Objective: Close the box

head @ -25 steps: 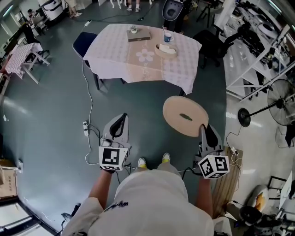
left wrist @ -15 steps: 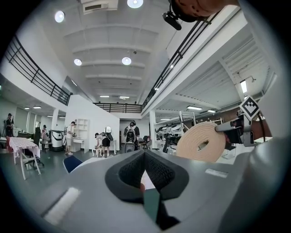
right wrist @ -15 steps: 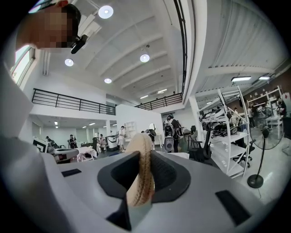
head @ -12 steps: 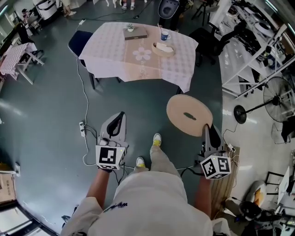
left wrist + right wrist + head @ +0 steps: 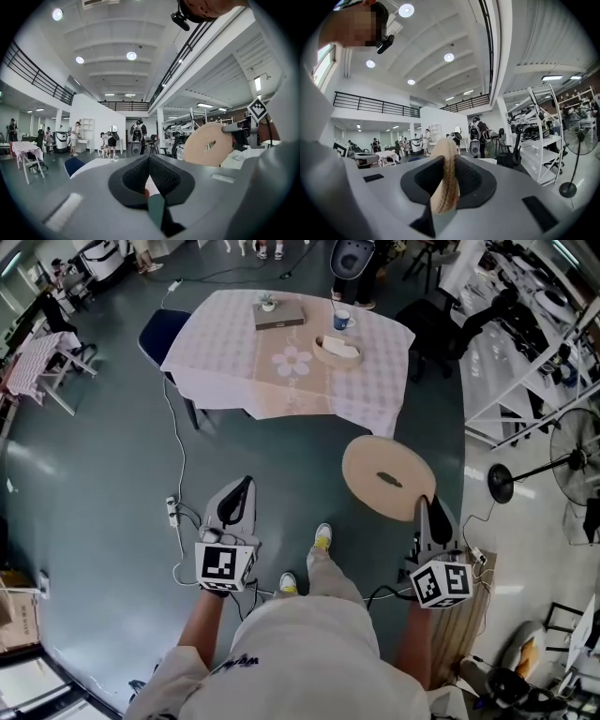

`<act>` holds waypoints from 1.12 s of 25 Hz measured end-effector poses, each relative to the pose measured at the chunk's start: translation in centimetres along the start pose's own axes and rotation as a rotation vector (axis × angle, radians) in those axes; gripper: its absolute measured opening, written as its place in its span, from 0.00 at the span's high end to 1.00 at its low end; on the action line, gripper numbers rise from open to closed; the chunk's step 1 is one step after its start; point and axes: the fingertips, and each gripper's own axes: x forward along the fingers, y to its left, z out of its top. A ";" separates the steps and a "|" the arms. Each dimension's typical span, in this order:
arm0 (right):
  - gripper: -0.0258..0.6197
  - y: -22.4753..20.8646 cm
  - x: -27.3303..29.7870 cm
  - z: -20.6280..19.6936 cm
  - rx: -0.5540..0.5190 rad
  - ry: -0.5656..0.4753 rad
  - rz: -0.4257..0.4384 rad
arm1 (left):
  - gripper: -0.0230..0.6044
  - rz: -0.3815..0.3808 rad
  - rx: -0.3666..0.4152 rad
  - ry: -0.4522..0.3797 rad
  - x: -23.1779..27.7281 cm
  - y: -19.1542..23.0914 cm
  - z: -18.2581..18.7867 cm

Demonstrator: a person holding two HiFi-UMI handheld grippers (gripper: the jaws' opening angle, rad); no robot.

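A round flat woven lid [image 5: 387,476] with a slot in its middle hangs over the floor, and my right gripper [image 5: 424,506] is shut on its near rim. In the right gripper view the lid's edge [image 5: 445,178] stands upright between the pads. The open oval woven box [image 5: 338,347] sits far ahead on the clothed table [image 5: 234,352]. My left gripper [image 5: 245,484] is held low at the left, jaws together and holding nothing; its own view shows the pads [image 5: 161,176] meeting and the lid [image 5: 208,145] off to the right.
The table also carries a flat brown case [image 5: 279,313] and a mug [image 5: 342,319]. A blue chair [image 5: 161,332] stands at its left. A power strip and cable [image 5: 173,512] lie on the floor. Shelving [image 5: 525,343] and a standing fan [image 5: 572,460] line the right side.
The person has taken a step, one foot now ahead of the other. Both grippers keep their places relative to the body, the lid still in the right one.
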 end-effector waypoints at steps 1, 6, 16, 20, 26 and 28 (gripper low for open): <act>0.84 -0.7 1.1 0.2 0.000 0.002 0.004 | 0.96 0.001 0.000 0.005 1.2 0.0 0.0; 0.84 -4.1 6.2 1.5 0.000 0.004 0.027 | 0.96 -0.009 0.003 -0.001 7.7 -0.6 1.4; 0.84 -10.2 13.8 3.3 0.005 -0.005 0.079 | 0.96 0.007 0.030 -0.003 17.6 -2.4 3.5; 0.84 -12.3 15.7 3.8 0.016 -0.017 0.091 | 0.96 0.011 0.050 -0.012 20.2 -3.1 4.4; 0.84 -14.1 17.5 4.0 0.033 -0.019 0.110 | 0.96 0.030 0.049 0.004 22.2 -3.6 4.2; 0.84 -14.4 18.2 4.0 0.036 -0.015 0.117 | 0.96 0.038 0.046 0.009 22.6 -3.5 4.1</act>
